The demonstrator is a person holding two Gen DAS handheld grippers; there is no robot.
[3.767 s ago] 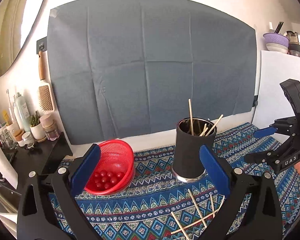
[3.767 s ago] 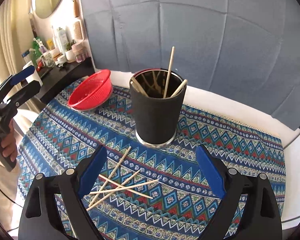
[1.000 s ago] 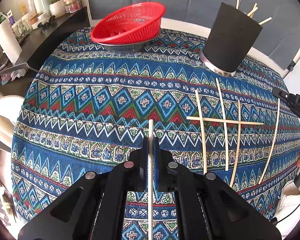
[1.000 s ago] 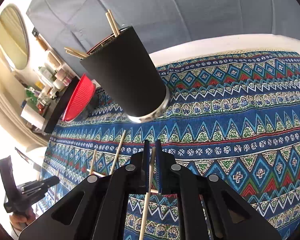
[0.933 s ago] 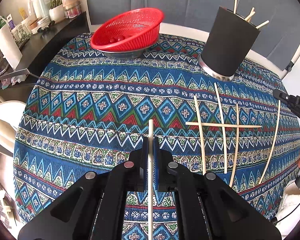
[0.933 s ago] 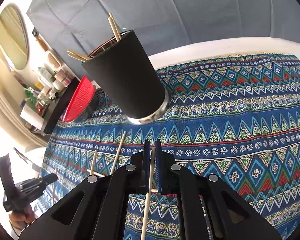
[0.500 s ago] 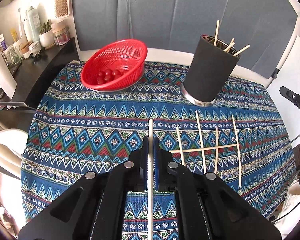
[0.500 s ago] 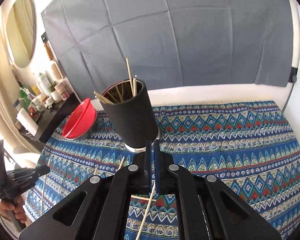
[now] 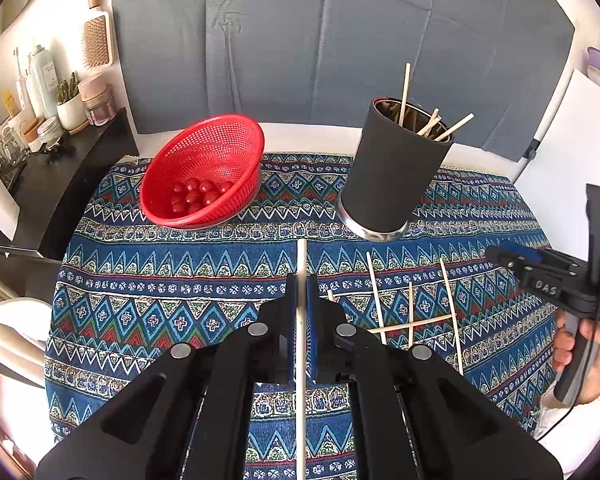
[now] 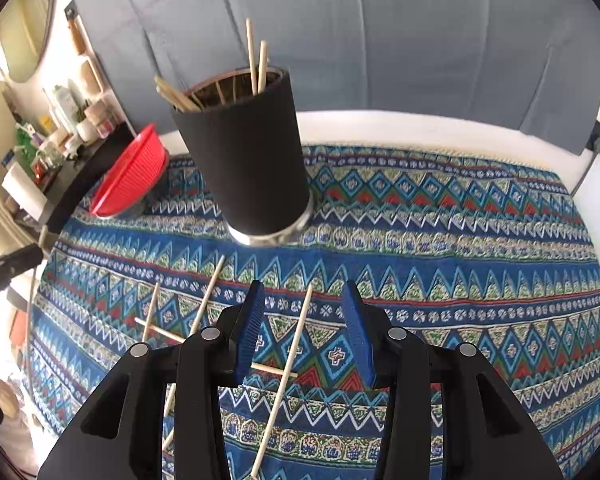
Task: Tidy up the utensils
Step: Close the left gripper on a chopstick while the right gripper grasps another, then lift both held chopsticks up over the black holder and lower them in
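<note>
A black cup (image 9: pixel 392 184) (image 10: pixel 248 160) holding several wooden chopsticks stands at the back of the patterned cloth (image 9: pixel 180 264). My left gripper (image 9: pixel 301 280) is shut on one pale chopstick (image 9: pixel 301 256), which points forward above the cloth. In front of the cup, several loose chopsticks (image 9: pixel 374 292) lie crossed on the cloth. My right gripper (image 10: pixel 303 304) hovers in front of the cup and its jaws are opening. A chopstick (image 10: pixel 290 356) runs slanted between them, and neither blue pad touches it. A hand holds the right gripper (image 9: pixel 512 258) at the right edge of the left wrist view.
A red mesh basket (image 9: pixel 204 172) with small red tomatoes sits on the cloth left of the cup. A dark shelf (image 9: pixel 72 164) with bottles and jars stands at the far left. A grey sheet (image 9: pixel 320 52) covers the wall behind.
The right jaws were shut on a chopstick and have opened; the stick now sits loose between them. The left gripper has risen with its chopstick, and more of the table shows.
</note>
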